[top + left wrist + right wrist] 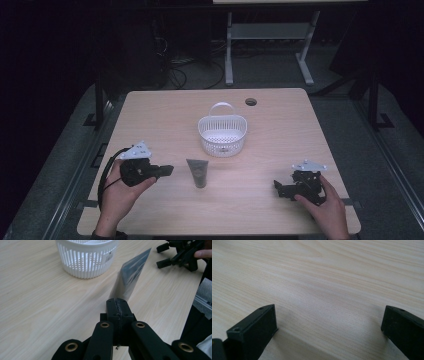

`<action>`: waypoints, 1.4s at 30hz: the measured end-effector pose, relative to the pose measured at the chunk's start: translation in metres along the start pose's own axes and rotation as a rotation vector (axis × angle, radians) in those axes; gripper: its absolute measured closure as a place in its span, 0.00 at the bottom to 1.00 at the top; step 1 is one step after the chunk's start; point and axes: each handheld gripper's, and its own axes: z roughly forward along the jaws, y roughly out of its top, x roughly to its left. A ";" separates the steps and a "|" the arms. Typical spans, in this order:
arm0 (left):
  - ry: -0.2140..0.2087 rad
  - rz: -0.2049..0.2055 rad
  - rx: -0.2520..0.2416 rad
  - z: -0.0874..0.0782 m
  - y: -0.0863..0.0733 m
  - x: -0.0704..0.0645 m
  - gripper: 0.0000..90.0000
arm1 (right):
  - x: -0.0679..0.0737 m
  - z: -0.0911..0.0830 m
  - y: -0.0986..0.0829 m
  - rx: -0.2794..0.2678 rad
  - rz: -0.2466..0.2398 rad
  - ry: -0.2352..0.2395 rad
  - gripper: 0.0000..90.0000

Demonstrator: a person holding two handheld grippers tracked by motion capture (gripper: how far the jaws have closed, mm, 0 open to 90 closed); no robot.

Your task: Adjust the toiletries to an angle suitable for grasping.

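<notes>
The dark tube (198, 172) stands on its cap on the table (280, 130), just in front of the white basket (222, 134), on the person's side of it. That upright pose leaves its flat crimped end free to be pinched, likely for a drop into the basket. The left gripper (165, 170) sits left of the basket and near the tube, its 2 jaws pressed together with nothing between them, so it would have to open before any grab. The right gripper (278, 188) rests well to the basket's right, jaws spread wide above bare wood, apparently parked out of the way.
</notes>
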 end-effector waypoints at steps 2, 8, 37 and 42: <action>-0.005 0.004 0.002 0.001 0.002 -0.001 1.00 | 0.000 0.000 0.000 0.000 0.002 0.000 0.00; -0.024 0.032 -0.004 0.007 0.014 -0.008 1.00 | 0.000 0.000 0.000 0.000 0.000 0.000 0.00; 0.008 0.050 0.026 0.029 0.031 -0.008 1.00 | 0.000 0.000 0.000 0.001 -0.002 0.001 0.00; 0.021 0.057 0.030 0.029 0.033 -0.003 1.00 | 0.000 0.000 0.000 0.000 0.000 0.001 0.00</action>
